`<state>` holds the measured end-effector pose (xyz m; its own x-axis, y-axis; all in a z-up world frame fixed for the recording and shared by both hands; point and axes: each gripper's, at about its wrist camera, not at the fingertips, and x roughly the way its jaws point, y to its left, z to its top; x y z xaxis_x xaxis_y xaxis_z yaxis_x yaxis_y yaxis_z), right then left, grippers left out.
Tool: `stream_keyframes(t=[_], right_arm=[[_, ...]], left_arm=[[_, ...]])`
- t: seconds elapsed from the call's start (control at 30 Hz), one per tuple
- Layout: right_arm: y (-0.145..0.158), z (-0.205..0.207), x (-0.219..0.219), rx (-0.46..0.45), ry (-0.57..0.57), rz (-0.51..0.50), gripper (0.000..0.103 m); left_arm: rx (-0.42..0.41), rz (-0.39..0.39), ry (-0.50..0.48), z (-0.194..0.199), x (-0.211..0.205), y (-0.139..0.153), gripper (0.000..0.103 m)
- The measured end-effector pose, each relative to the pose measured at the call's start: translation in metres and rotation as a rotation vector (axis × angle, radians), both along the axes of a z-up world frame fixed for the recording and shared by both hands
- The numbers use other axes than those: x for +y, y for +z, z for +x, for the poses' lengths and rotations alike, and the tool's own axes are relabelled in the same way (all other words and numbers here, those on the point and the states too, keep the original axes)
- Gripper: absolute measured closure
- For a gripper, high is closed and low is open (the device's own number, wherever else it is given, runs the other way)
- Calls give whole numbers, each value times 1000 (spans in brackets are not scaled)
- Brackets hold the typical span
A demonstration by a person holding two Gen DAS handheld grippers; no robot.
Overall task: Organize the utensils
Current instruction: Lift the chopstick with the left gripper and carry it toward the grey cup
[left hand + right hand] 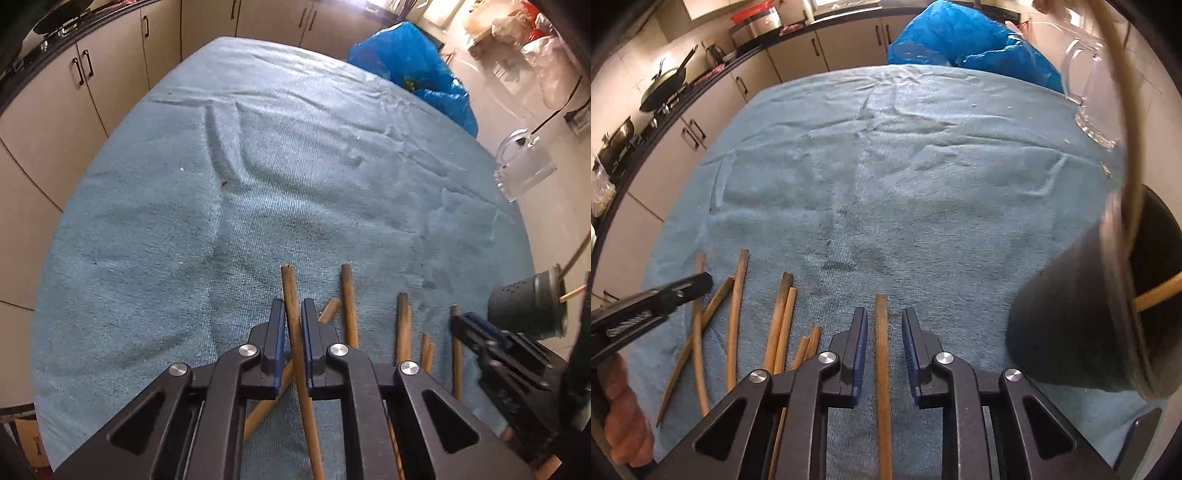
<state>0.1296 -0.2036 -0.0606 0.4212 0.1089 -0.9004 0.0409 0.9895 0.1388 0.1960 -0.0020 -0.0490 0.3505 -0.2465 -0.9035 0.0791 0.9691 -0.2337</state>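
From the left wrist, the left gripper (293,314) has its jaws clamped on a wooden chopstick (291,291) over the towel-covered worktop (258,184), while from the right wrist, the right gripper (884,328) has its jaws apart around another chopstick (882,350) lying flat, left of a tilted dark utensil holder (1071,317).

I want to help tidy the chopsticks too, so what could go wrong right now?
1. The left gripper pinches one chopstick that lies across another; lifting it might flick that one.
2. The right gripper has open jaws around a chopstick but does not squeeze it, so it could stay behind.
3. The dark holder looks tilted and sits close to the right gripper; a bump might tip it and spill the chopstick inside.
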Motion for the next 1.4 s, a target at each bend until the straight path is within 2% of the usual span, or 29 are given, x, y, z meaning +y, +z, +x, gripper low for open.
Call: stream_keyframes(t=[0.07, 0.1, 0.23, 0.43, 0.47, 0.5, 0.63, 0.67, 0.7, 0.77, 0.87, 0.9, 1.0, 1.1, 1.23, 1.27, 1.3, 1.37, 1.4], right_arm=[[-4, 3, 9, -4, 25, -57, 83], [-4, 3, 12, -11, 35, -71, 95], [-1, 1, 16, -25, 48, -52, 95], [62, -39, 16, -240, 76, 26, 95], [62, -39, 16, -240, 76, 26, 95], [83, -57, 14, -319, 86, 47, 95], [113, -93, 9, -451, 93, 75, 95], [113, -93, 9, -451, 93, 75, 95], [124, -112, 6, -520, 94, 79, 95], [132, -130, 3, -580, 92, 83, 95], [136, -142, 0, -610, 93, 92, 95], [138, -158, -4, -651, 86, 96, 95], [142, -177, -4, -686, 98, 87, 95], [143, -187, -8, -702, 92, 81, 95], [146, -187, -14, -696, 74, 103, 95], [146, -187, -14, -696, 74, 103, 95], [146, -186, -15, -693, 75, 109, 95], [144, -185, -19, -685, 61, 119, 95], [144, -184, -19, -682, 61, 128, 95]], left_arm=[[-23, -9, -5, -5, 3, 7, 95], [-38, -13, -7, -8, 4, 11, 95], [-88, -32, -18, -18, 7, 29, 95], [-179, -52, -30, -43, 9, 63, 96], [-202, -54, -35, -49, 9, 72, 96], [-221, -55, -37, -55, 8, 78, 96], [-300, -55, -57, -83, 6, 104, 96], [-321, -50, -59, -91, 5, 109, 96], [-339, -47, -65, -97, 4, 113, 96], [-364, -39, -76, -111, 1, 120, 96], [-384, -33, -94, -129, -1, 124, 96], [-395, -25, -97, -135, -1, 126, 96], [-418, -21, -123, -150, -3, 128, 96], [-410, -23, -134, -152, -4, 126, 96], [-335, -22, -97, -130, 0, 112, 94], [-306, -15, -88, -119, 1, 106, 91], [-269, -19, -81, -107, 3, 99, 83], [-208, -30, -62, -83, 6, 83, 82], [-173, -12, -52, -70, 6, 73, 82]])
